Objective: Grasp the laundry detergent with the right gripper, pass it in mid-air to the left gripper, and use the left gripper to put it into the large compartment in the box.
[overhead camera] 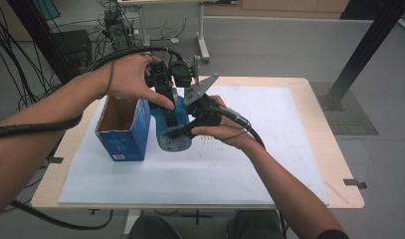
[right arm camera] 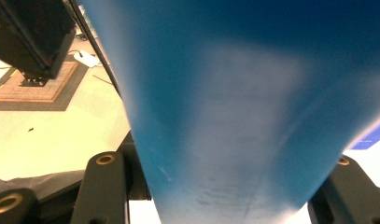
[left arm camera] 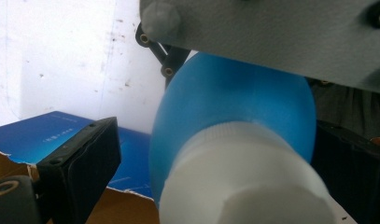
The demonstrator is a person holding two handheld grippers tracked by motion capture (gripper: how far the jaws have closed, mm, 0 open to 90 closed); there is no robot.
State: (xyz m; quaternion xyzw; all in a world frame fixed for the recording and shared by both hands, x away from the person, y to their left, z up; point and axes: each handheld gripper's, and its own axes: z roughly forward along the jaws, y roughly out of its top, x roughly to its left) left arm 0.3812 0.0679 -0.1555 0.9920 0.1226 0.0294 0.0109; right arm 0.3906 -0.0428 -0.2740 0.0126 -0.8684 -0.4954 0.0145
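A blue bottle point(overhead camera: 172, 124) with a white cap point(left arm camera: 234, 182) stands tilted on the white sheet, just right of an open blue cardboard box point(overhead camera: 123, 129). My right gripper point(overhead camera: 182, 132) comes in from the right and is shut on the bottle's body point(right arm camera: 234, 116), one jaw pressed to each side. My left gripper point(overhead camera: 165, 84) hangs over the top of the bottle. In the left gripper view my left gripper point(left arm camera: 225, 144) is open, its jaws straddling the cap with a gap showing at the left jaw. The grey plate point(left arm camera: 271, 32) of the right gripper crosses the top of that view.
The white sheet point(overhead camera: 279, 129) covers most of the light wooden table point(overhead camera: 334, 164). The box's open top point(left arm camera: 19, 163) has a torn cardboard edge. Cables, a black frame post point(overhead camera: 369, 45) and another table's legs stand on the floor beyond.
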